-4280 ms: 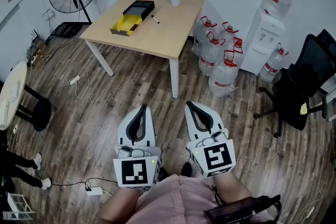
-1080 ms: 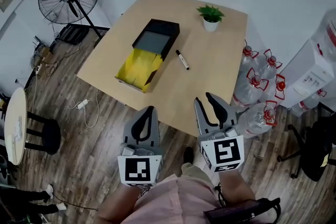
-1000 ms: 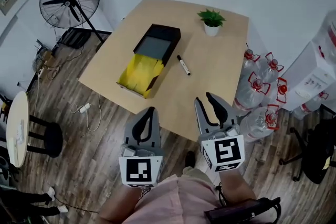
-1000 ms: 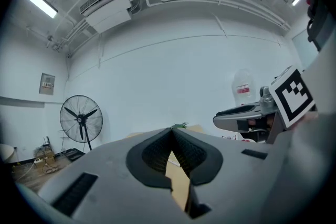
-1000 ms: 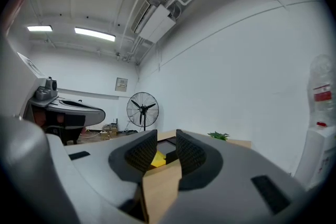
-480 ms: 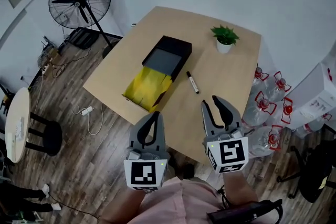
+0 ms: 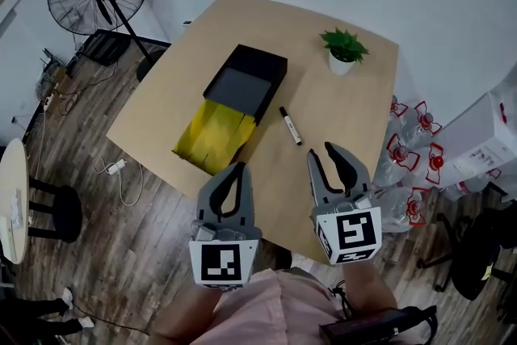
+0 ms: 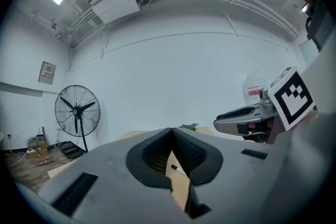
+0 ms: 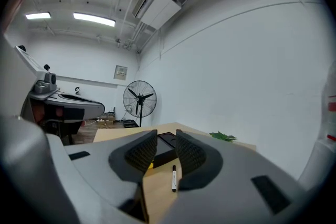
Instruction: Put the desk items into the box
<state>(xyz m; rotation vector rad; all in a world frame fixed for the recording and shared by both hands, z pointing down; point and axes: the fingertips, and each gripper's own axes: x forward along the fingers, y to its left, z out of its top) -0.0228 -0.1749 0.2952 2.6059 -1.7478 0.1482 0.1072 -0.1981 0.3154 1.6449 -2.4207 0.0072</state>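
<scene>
marker (image 7: 290, 125) beside box (image 7: 245, 82), middle of table (image 7: 343, 121)

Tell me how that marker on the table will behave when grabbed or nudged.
The marker looks like a slim, rigid cylinder, so it should stay stiff and feel light. Lying flat on the smooth table, it will probably roll if pushed sideways.

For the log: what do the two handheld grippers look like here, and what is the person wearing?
The left gripper and the right gripper both have light grey plastic bodies with two curved jaws lined with black ribbed pads. Each carries a white cube with black square markers at its rear, and thin wires are bunched just ahead of it. The person wears a pink garment.
</scene>
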